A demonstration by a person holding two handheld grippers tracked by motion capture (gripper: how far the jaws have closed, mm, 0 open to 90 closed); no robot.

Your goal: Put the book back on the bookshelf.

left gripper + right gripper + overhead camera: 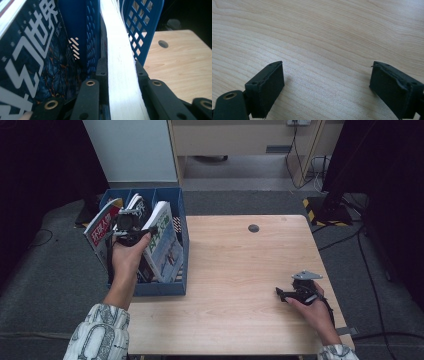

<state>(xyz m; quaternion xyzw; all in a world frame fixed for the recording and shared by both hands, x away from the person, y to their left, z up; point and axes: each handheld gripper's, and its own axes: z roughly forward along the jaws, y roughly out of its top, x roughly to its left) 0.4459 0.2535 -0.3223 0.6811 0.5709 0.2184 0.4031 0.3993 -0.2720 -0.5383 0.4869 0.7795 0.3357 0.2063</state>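
A blue file box (178, 202) with upright compartments stands on the left end of the wooden table (240, 265). My left gripper (132, 220) is held over it, shut on the white page edge of a light-blue magazine (164, 242) that leans in the right compartment. In the left gripper view the jaws of the left gripper (121, 68) clamp that white page edge (117, 45) from both sides. My right gripper (281, 292) rests low over the table's front right, open. In the right gripper view its pads (268, 87) stand wide apart over bare wood, the right gripper (327, 85) holding nothing.
A red-and-white magazine (100, 227) leans at the box's left, and a dark blue one (32, 55) stands beside the held magazine. Blue mesh walls (140, 30) rise close on both sides. A round cable hole (254, 228) sits at the table's far middle.
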